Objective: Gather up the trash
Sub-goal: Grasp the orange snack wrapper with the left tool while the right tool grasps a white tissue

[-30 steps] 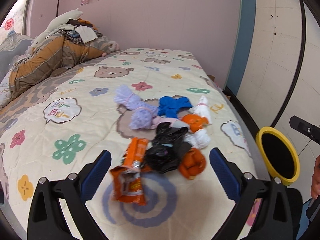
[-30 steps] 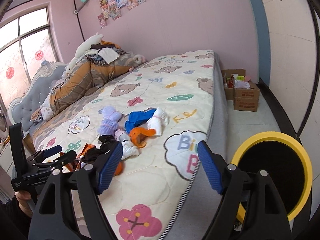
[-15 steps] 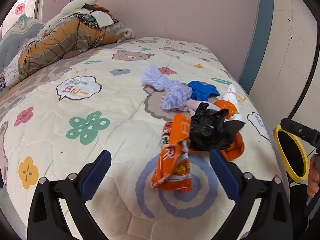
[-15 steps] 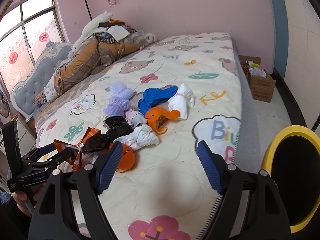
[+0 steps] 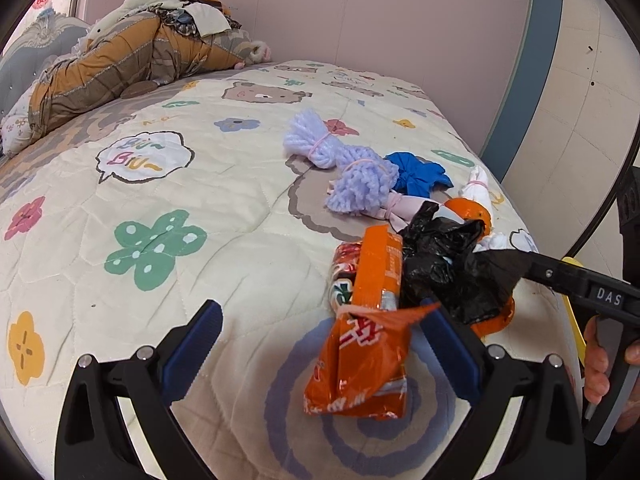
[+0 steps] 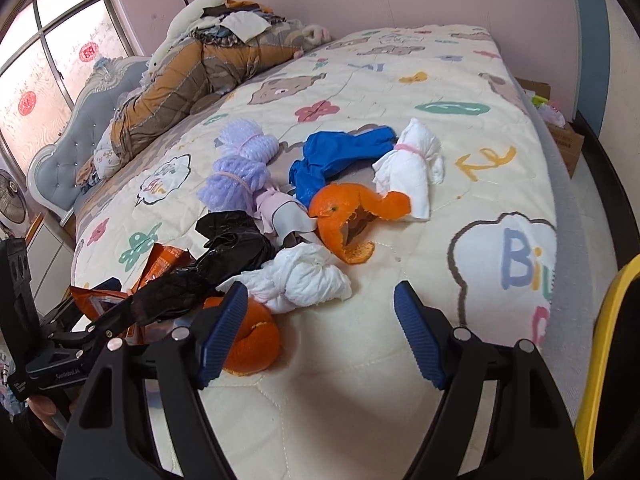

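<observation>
- Cream quilted bedspread with cartoon bears and flowers fills both views; every piece of litter lies on it in one heap near the middle of each frame, so as far as the pictures show, collecting has hardly begun.
- Yellow-rimmed round bin, at the right edge of the right wrist view beside the bed, looks like the place for the trash; its inside is hidden here.
- Left claw has its blue pads spread wide at the bottom of its frame, the orange foil snack wrapper lying between them with neither pad clearly pressing it.
- Right claw is narrowing its jaws from a wide spread; only bare quilt lies between the pads, with the curled orange peel just beside the left pad.
- Crumpled black plastic bag sits against the wrapper, centre right in the left wrist view.
- White knotted tissue wad, a second, larger orange peel, and blue, lilac and white tied bundles lie further up the frame, all untouched.
- Judging by this, nothing is yet gripped; each item remains to be lifted and dropped in the bin.
</observation>
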A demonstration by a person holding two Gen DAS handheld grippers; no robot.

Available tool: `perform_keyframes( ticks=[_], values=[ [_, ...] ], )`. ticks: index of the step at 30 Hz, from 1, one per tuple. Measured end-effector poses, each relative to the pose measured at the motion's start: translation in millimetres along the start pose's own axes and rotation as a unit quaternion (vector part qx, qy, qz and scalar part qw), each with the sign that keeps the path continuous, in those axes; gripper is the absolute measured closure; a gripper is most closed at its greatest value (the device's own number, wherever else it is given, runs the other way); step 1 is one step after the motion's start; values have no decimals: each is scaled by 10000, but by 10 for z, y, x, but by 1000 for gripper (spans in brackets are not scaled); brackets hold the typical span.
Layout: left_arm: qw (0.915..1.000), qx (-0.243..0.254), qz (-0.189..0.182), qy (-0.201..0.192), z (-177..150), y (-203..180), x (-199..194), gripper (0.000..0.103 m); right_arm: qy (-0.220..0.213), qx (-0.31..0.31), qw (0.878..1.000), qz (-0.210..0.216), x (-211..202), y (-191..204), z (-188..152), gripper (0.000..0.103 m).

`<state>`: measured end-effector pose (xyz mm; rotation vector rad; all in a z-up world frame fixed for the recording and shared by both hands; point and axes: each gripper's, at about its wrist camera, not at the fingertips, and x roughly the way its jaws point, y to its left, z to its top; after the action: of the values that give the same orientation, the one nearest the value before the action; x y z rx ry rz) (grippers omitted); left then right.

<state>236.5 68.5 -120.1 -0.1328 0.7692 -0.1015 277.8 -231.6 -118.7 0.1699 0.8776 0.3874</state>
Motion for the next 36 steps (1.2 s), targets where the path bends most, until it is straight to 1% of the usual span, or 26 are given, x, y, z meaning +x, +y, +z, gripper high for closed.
perform_keyframes(
  ticks=[5, 7, 10, 12, 13, 16, 18, 19, 21, 23, 25, 29, 36],
  values=[
    [9999, -74, -123, 41, -13, -2, 76, 8, 195, 91, 9997, 111, 193, 3, 44, 41],
    [9998, -61, -153, 71, -19, -8, 97, 8, 251, 85, 9995, 160, 257, 18, 57, 48],
    [9997, -77, -208, 76, -27, 3, 101, 10, 279, 58, 9993, 223, 313, 53, 77, 52],
    [9995, -124, -268, 138, -35, 20, 112, 17, 318, 113, 9990, 282, 350, 58, 86, 53],
    [9991, -172, -339, 186, -45, 34, 122, 19, 338, 150, 9989, 301, 370, 52, 91, 54],
    [9986, -229, -427, 208, -86, 52, 114, 29, 357, 187, 9986, 330, 392, 47, 85, 58],
    [9985, -207, -465, 200, -106, 39, 96, 40, 365, 204, 9984, 373, 392, 48, 85, 61],
    [9984, -194, -493, 199, -117, 32, 85, 43, 367, 226, 9983, 387, 393, 43, 84, 63],
    [9982, -192, -531, 217, -136, 26, 70, 53, 394, 305, 9977, 450, 400, 29, 80, 65],
    [9981, -228, -533, 210, -150, 36, 51, 55, 385, 362, 9973, 513, 396, 19, 80, 68],
    [9978, -274, -570, 201, -159, 54, 23, 58, 334, 326, 9977, 489, 374, 33, 73, 70],
    [9971, -401, -630, 165, -160, 136, -59, 63, 270, 248, 9980, 519, 306, 81, 61, 71],
    [9972, -518, -537, 70, -166, 285, -227, 64, 237, 328, 9969, 678, 158, 55, 10, 71]
  ],
)
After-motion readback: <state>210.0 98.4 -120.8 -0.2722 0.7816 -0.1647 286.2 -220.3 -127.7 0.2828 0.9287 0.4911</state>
